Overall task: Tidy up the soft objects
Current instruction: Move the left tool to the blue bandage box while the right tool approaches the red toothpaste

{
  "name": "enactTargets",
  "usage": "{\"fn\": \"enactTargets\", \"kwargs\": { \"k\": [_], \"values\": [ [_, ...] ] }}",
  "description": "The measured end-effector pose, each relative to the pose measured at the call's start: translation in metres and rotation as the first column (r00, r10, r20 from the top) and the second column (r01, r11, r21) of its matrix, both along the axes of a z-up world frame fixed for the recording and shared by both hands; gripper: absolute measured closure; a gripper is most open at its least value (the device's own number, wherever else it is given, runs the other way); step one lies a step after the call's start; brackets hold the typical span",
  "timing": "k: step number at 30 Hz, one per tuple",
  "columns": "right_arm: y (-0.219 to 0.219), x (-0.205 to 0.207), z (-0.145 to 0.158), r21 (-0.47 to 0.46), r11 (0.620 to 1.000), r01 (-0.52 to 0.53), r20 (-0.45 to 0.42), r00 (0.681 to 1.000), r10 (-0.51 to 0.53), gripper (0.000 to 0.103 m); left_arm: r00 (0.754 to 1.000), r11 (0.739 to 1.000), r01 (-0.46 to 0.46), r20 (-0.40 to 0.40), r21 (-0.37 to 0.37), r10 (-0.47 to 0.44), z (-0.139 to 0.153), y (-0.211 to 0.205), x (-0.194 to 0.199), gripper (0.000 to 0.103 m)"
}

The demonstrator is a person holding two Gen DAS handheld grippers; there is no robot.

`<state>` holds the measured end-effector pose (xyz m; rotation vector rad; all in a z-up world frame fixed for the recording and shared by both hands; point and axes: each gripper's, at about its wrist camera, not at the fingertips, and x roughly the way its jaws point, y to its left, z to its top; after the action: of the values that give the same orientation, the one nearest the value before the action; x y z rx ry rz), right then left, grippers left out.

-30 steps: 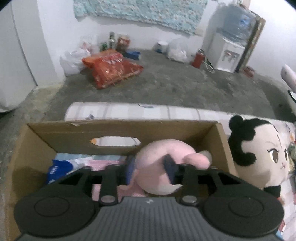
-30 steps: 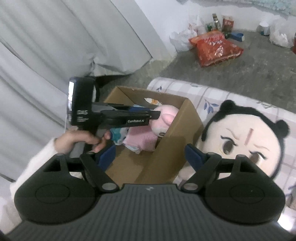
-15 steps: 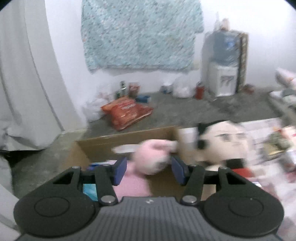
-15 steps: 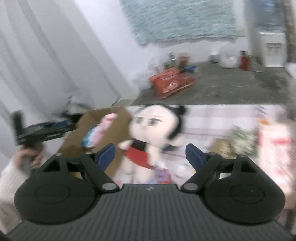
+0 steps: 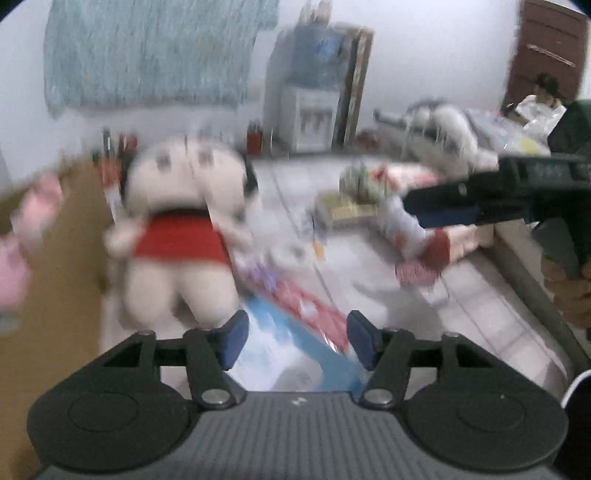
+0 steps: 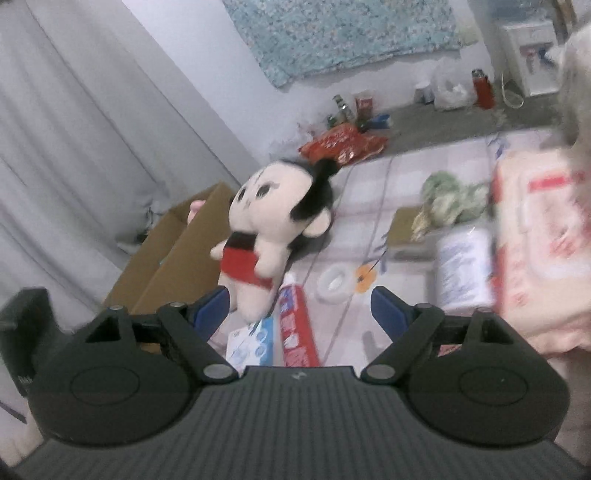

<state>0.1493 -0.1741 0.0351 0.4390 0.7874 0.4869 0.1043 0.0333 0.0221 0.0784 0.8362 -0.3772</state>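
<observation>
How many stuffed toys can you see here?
2, perhaps more hidden. The doll in red shorts leans by the cardboard box; a pink plush peeks out of that box.

A lived-in room of a home, bare and cluttered. Grey curtain along one wall, a patterned blue cloth hung on the white wall, a water dispenser in the far corner. Snack bags and bottles lie on the concrete floor.

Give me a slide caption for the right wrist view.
Open right gripper approaches black-haired plush doll beside the cardboard box.
</observation>
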Motion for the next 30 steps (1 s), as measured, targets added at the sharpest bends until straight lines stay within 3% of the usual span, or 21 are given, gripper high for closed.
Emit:
{"fn": "enactTargets", "kwargs": {
  "k": [2, 4, 7, 11, 15, 20, 30],
  "values": [
    [0.012, 0.001, -0.016, 0.016, 1.000, 0.017, -0.050, 0.999, -0.016, 0.018, 0.999, 1.000, -0.024, -0.034, 0.001, 0.024, -0.015, 0.000, -0.001, 0.021],
    [0.020, 0.004, -0.032, 0.035, 0.999, 0.035, -0.104, 0.994, -0.031, 0.018, 0.997, 0.997, -0.068, -0.020, 0.040, 0.069, -0.025, 0.000, -0.006, 0.010],
    [0.030, 0.009, -0.048, 0.031, 0.999, 0.032, -0.149, 0.988, -0.027, 0.018, 0.990, 0.989, -0.143, -0.001, 0.046, 0.143, -0.039, 0.008, -0.009, 0.008],
    [0.038, 0.020, -0.058, 0.070, 0.997, 0.035, -0.163, 0.986, -0.023, 0.014, 0.984, 0.986, -0.154, -0.096, -0.062, 0.148, -0.051, 0.019, 0.001, 0.000],
    [0.047, 0.021, -0.059, 0.003, 1.000, 0.007, -0.106, 0.994, -0.006, 0.013, 0.990, 0.991, -0.128, -0.070, -0.049, 0.124, -0.054, 0.009, 0.007, 0.000],
    [0.046, 0.024, -0.069, 0.017, 1.000, -0.004, -0.143, 0.990, 0.007, 0.013, 0.994, 0.993, -0.104, -0.029, -0.048, 0.102, -0.056, 0.011, -0.002, 0.005],
    [0.033, 0.023, -0.072, 0.028, 0.999, 0.024, -0.131, 0.991, -0.020, 0.013, 0.995, 0.997, -0.063, -0.084, -0.049, 0.059, -0.049, 0.030, 0.002, 0.016]
  ]
}}
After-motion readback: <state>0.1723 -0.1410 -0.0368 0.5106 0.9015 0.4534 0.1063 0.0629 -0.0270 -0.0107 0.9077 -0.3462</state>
